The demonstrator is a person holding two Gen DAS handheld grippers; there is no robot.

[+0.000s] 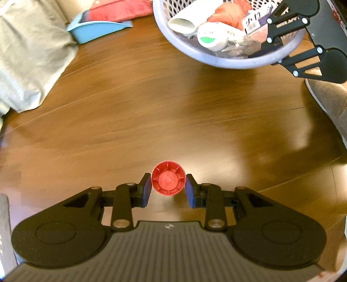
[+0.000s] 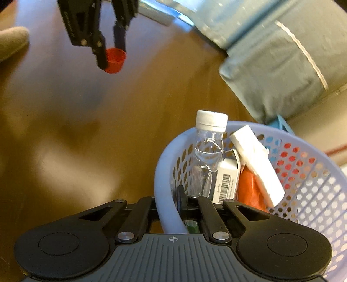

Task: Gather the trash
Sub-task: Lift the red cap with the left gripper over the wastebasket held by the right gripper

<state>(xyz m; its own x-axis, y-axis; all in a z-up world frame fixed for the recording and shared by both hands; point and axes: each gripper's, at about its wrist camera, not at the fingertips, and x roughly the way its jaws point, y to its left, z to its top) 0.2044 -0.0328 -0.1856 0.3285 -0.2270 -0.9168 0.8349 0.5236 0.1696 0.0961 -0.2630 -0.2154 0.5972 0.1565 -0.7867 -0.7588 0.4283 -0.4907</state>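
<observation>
A small red plastic cap (image 1: 168,181) sits between the blue pads of my left gripper (image 1: 168,184), which is shut on it, open side facing the camera. The right wrist view shows the same cap (image 2: 115,59) held off the wooden table (image 2: 65,130) by the left gripper (image 2: 112,54). A pale lavender perforated basket (image 1: 216,63) stands at the far right. My right gripper (image 2: 171,206) is shut on its near rim (image 2: 164,173), also seen as the right gripper (image 1: 275,50) in the left wrist view. Inside are a clear bottle (image 2: 208,156), a barcoded box (image 2: 227,180) and orange wrapping (image 2: 249,186).
A beige cushion (image 1: 28,54) lies along the table's left side, with a blue tray (image 1: 95,30) and a red item (image 1: 119,10) behind it. A grey-teal cushion (image 2: 271,65) sits beyond the basket. Bare brown wood (image 1: 151,108) stretches between cap and basket.
</observation>
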